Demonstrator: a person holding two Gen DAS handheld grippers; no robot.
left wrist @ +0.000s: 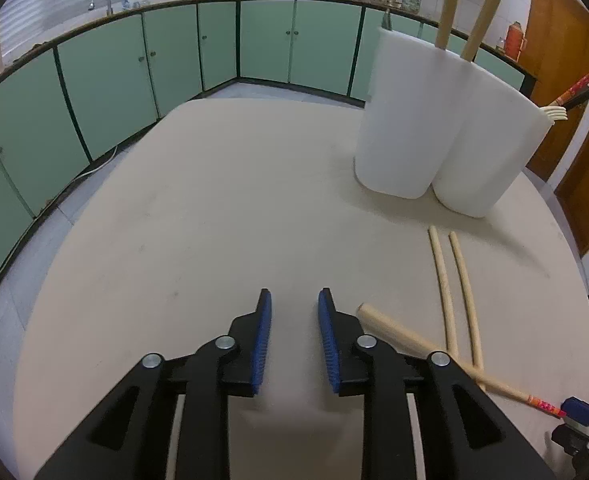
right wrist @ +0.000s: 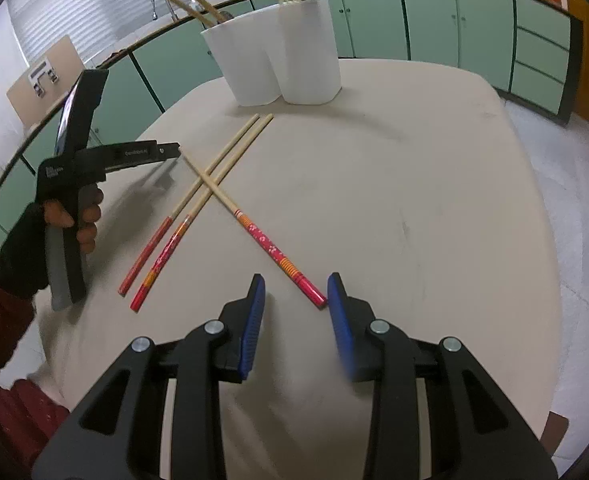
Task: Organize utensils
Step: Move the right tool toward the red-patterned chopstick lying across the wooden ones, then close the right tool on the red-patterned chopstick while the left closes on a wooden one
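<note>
Lying on the table (right wrist: pixel 414 184) are three chopsticks (right wrist: pixel 214 184), just in front of the white holder (right wrist: pixel 278 52). Two are running side by side, bare tips pointing at the holder, red ends toward the camera. The third is crossing over both, bare tip aiming at the left gripper (right wrist: pixel 174 148), red end sitting just beside the right gripper (right wrist: pixel 296 288), against its right pad.

Right gripper jaws are standing apart with nothing between them. Left gripper jaws are also parted and empty; in its own view, the crossing stick's bare end is poking out just right of the right finger (left wrist: pixel 328 328), with part of its length hidden behind that finger.

Holder is sitting toward the table's far edge, already carrying more sticks, leaning out and cropped by the frame top. A pale fork-like piece is showing at its rim, too small to identify. A hand (right wrist: pixel 74 216) is gripping the left tool's handle.
</note>
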